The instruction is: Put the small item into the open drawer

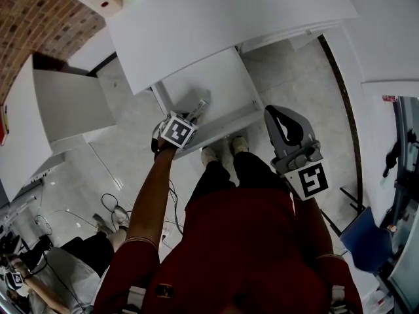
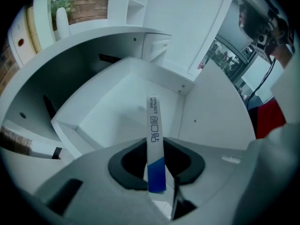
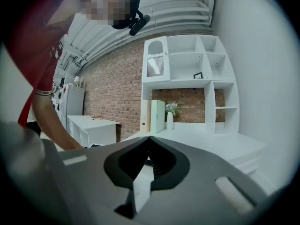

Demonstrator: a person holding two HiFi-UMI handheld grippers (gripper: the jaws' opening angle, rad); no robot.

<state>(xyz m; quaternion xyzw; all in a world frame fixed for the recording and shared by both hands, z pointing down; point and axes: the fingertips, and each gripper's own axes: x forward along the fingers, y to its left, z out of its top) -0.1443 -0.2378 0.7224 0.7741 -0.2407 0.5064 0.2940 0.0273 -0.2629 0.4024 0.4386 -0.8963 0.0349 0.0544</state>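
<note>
The left claw (image 2: 156,159) is clamped on a thin white pack with a blue end (image 2: 153,121). The two jaws squeeze it from both sides near the blue end. The long white part sticks out in front, past the jaws. It has some print on it.

The pack is up in the air. It points down into the open white drawer (image 2: 117,111). In the head view, the left claw (image 1: 196,112) is at the end of a stretched-out arm, right over the open white drawer (image 1: 209,84). The pack does not look like it touches the bottom of the drawer, but I cannot tell how high above it the pack is.

The right claw (image 3: 149,139) has its jaws together, with nothing between them. In the head view, the right claw (image 1: 283,124) is held up on the other side, away from the drawer. It does not seem to have a job right now.

So the first part looks done. The small thing is picked up and brought to the drawer, and the drawer is pulled out and ready.

What is left is the last bit. I think the left claw should go down a little into the drawer. Then the jaws should open so the pack can lie on the drawer bottom. After that, the claw can come back out.
</note>
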